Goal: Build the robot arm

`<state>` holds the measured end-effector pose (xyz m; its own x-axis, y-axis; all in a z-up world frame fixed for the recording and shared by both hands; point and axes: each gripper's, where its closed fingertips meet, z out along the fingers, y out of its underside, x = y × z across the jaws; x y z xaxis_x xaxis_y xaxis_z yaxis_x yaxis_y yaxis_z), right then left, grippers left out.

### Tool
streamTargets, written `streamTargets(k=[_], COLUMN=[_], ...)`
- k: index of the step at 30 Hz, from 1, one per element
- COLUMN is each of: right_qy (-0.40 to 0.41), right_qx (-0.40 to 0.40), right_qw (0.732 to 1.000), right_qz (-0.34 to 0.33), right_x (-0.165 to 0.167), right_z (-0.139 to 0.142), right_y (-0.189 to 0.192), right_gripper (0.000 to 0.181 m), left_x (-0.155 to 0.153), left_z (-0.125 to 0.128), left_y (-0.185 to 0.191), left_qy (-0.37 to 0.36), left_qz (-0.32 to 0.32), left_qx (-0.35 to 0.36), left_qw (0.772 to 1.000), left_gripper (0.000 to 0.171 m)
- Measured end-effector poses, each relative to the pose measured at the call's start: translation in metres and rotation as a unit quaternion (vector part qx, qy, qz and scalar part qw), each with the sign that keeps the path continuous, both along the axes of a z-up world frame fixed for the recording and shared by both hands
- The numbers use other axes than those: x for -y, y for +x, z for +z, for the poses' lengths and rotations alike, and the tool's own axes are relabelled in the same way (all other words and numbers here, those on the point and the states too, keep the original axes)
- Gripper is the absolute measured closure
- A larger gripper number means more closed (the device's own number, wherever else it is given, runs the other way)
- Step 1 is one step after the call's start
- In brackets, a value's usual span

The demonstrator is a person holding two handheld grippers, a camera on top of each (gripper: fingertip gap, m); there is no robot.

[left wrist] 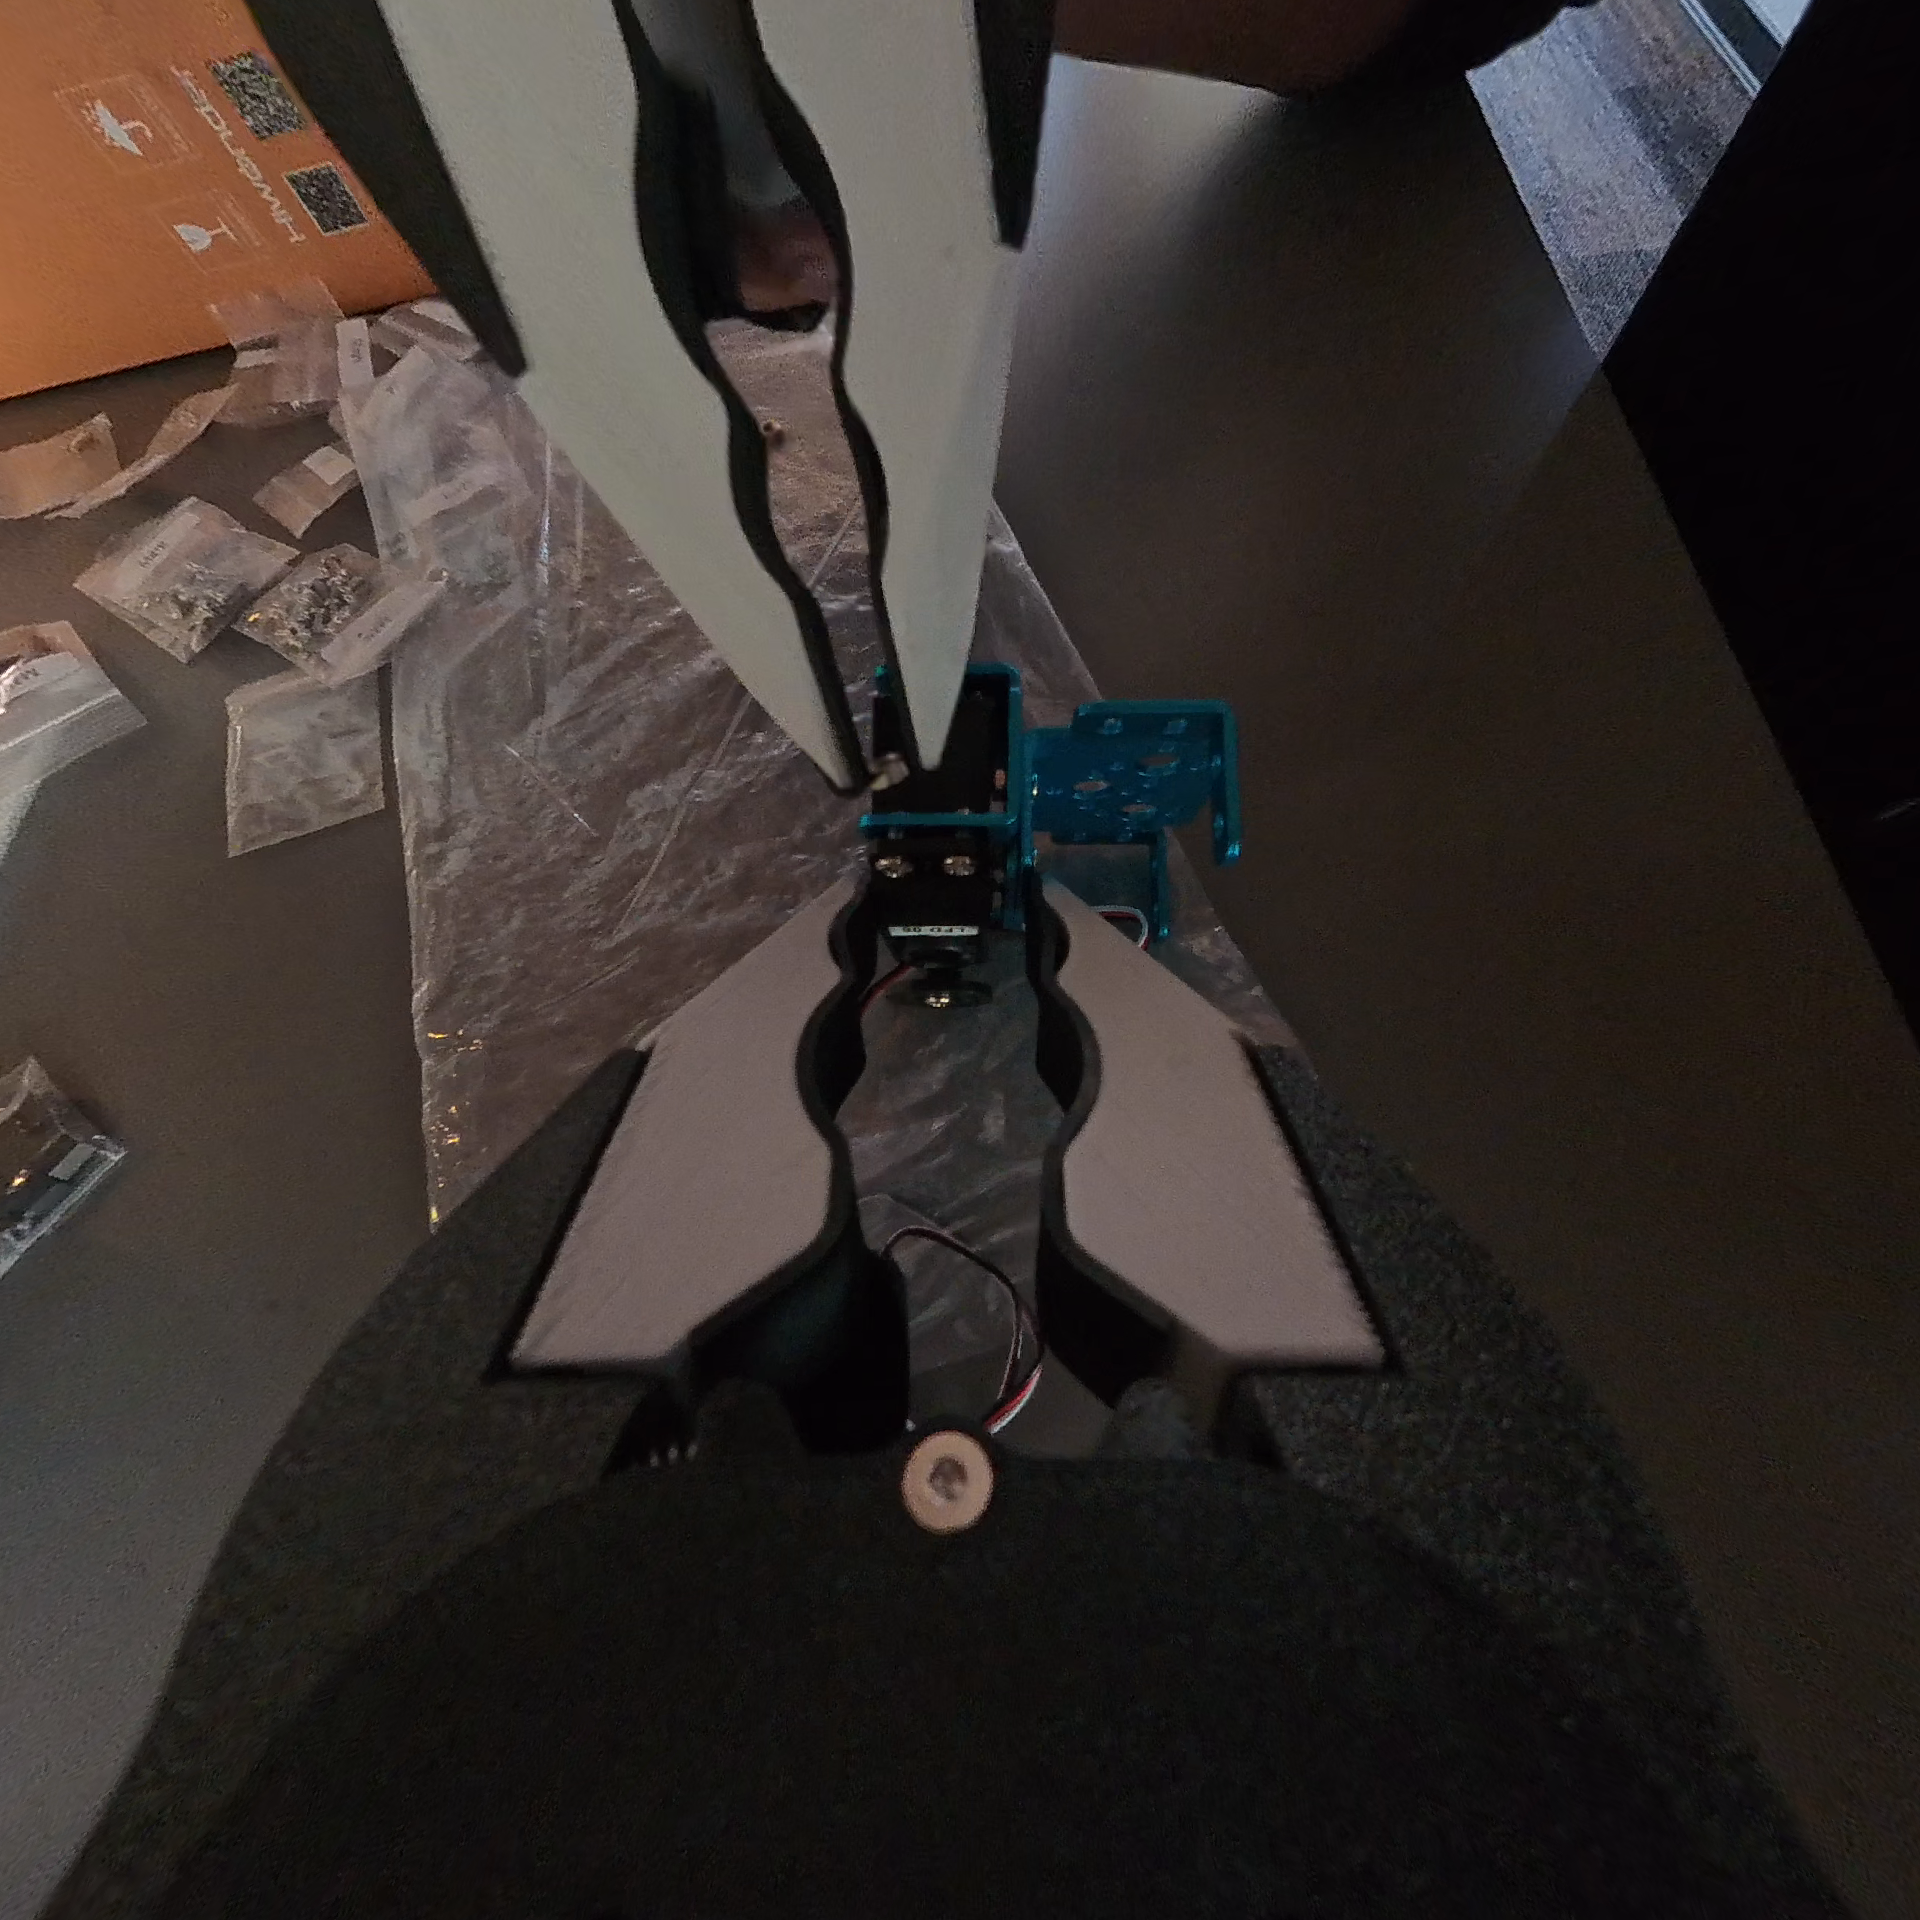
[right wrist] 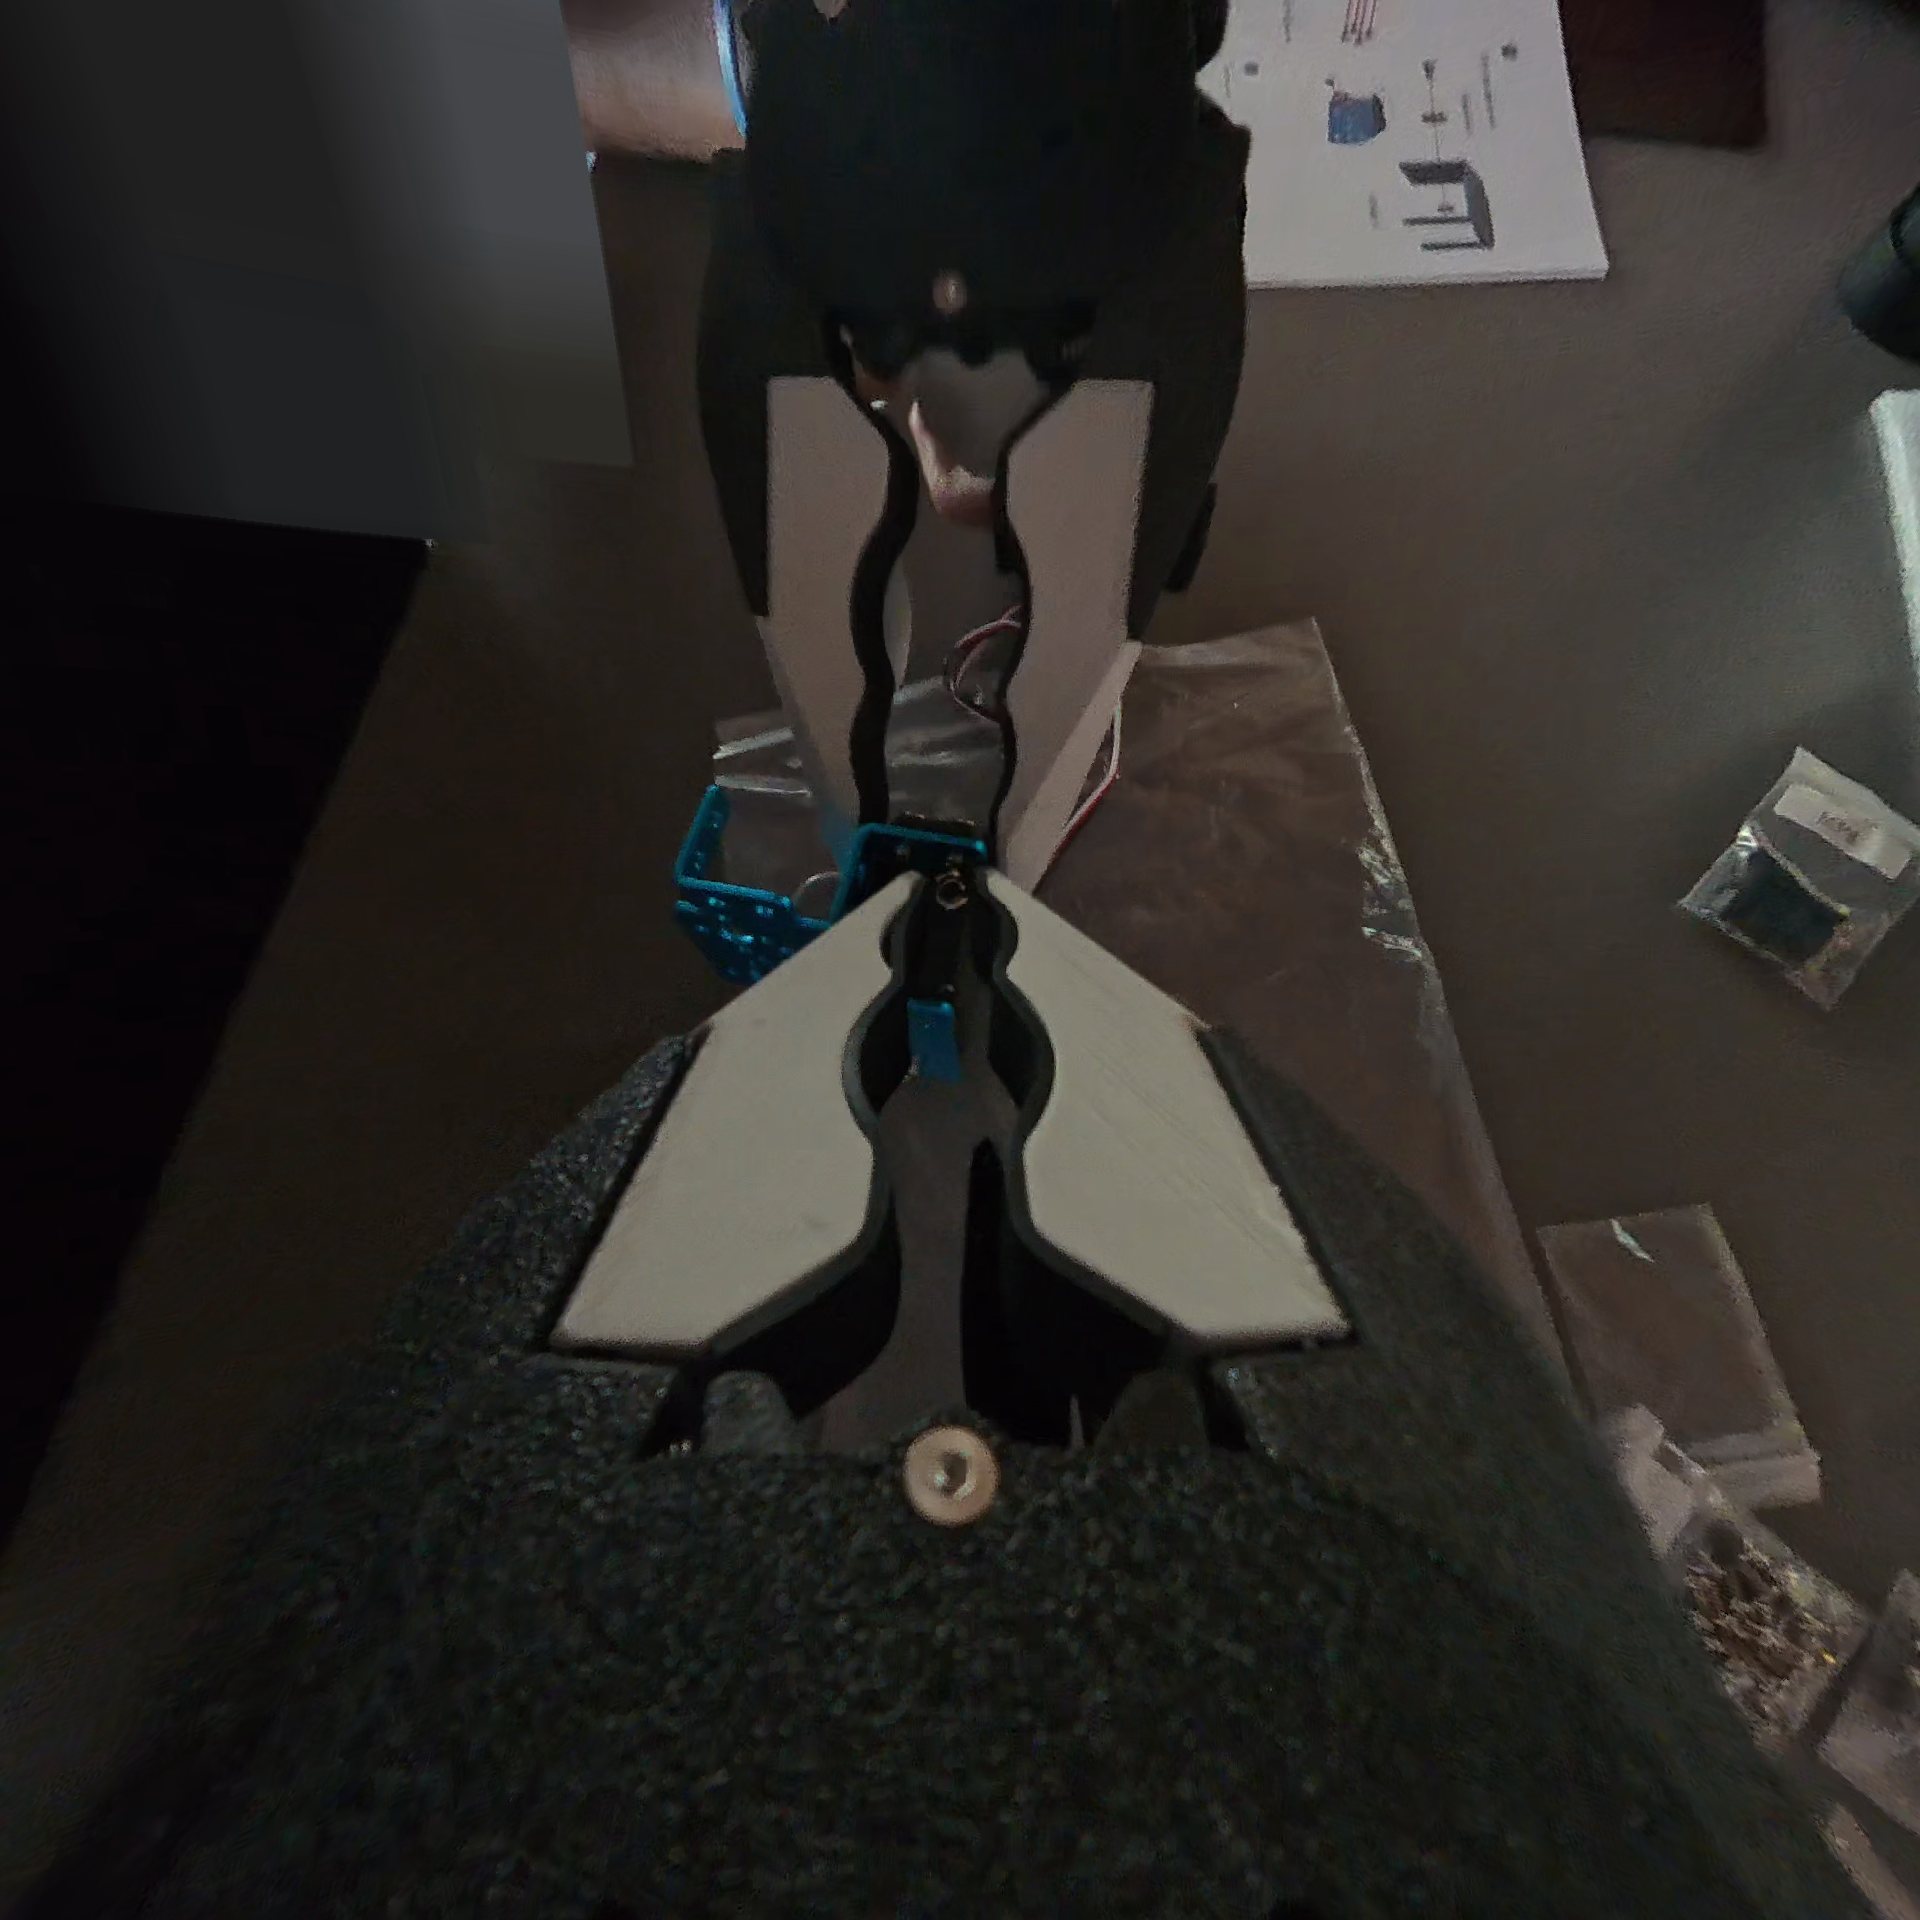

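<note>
My left gripper [left wrist: 948, 899] is shut on a black servo [left wrist: 928, 883] that sits in a blue metal bracket [left wrist: 992, 748], with its jaws on either side of the servo body. The servo's wires [left wrist: 1003, 1314] trail back between the fingers. A second blue perforated bracket [left wrist: 1132, 779] is joined on its right. My right gripper [right wrist: 951, 883] reaches in from the opposite side. Its tips are pinched on a small silver screw [left wrist: 891, 771] at the top of the servo. The same assembly shows in the right wrist view [right wrist: 727, 914], with the left gripper [right wrist: 935, 821] beyond it.
A clear plastic sheet [left wrist: 582, 727] lies under the work on the dark table [left wrist: 1351, 623]. Several small bags of hardware [left wrist: 301, 603] and an orange cardboard box [left wrist: 156, 208] lie to one side. A printed instruction sheet [right wrist: 1423, 135] and a bag of black parts [right wrist: 1797, 894] lie on the table. The tips of both grippers are at nearly the same place.
</note>
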<state>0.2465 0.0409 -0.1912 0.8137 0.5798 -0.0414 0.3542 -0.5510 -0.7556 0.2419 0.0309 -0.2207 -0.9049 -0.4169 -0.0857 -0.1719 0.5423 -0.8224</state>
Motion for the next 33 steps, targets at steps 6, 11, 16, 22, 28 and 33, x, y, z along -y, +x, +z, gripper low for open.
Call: streamTargets(k=[6, 11, 16, 22, 28, 33], right_qy=[0.027, 0.031, 0.031, 0.029, 0.025, 0.024], right_qx=[0.0, -0.005, -0.017, -0.031, -0.052, -0.059], right_qw=[1.0, 0.999, 0.999, 0.999, 0.998, 0.998], right_qz=[-0.008, -0.01, -0.008, 0.001, 0.009, 0.012], right_x=[0.0, 0.003, 0.003, 0.0, 0.003, 0.003], right_z=[0.003, 0.003, 0.004, 0.004, 0.003, 0.002], right_y=[-0.005, -0.005, -0.006, -0.007, -0.008, -0.008], right_gripper=[0.176, 0.176, 0.176, 0.176, 0.176, 0.176], left_x=[0.001, -0.002, -0.013, -0.019, -0.01, -0.011], left_z=[-0.001, 0.001, 0.014, 0.029, 0.03, 0.023], left_y=[0.001, 0.003, 0.001, 0.007, 0.001, 0.005], left_qy=[0.021, 0.036, 0.01, -0.074, -0.072, -0.072], left_qz=[0.016, 0.047, 0.058, 0.004, -0.077, -0.072], left_qx=[0.022, 0.037, 0.044, -0.017, -0.058, -0.041], left_qw=[0.999, 0.998, 0.997, 0.997, 0.993, 0.994], left_gripper=[0.142, 0.133, 0.136, 0.136, 0.136, 0.141])
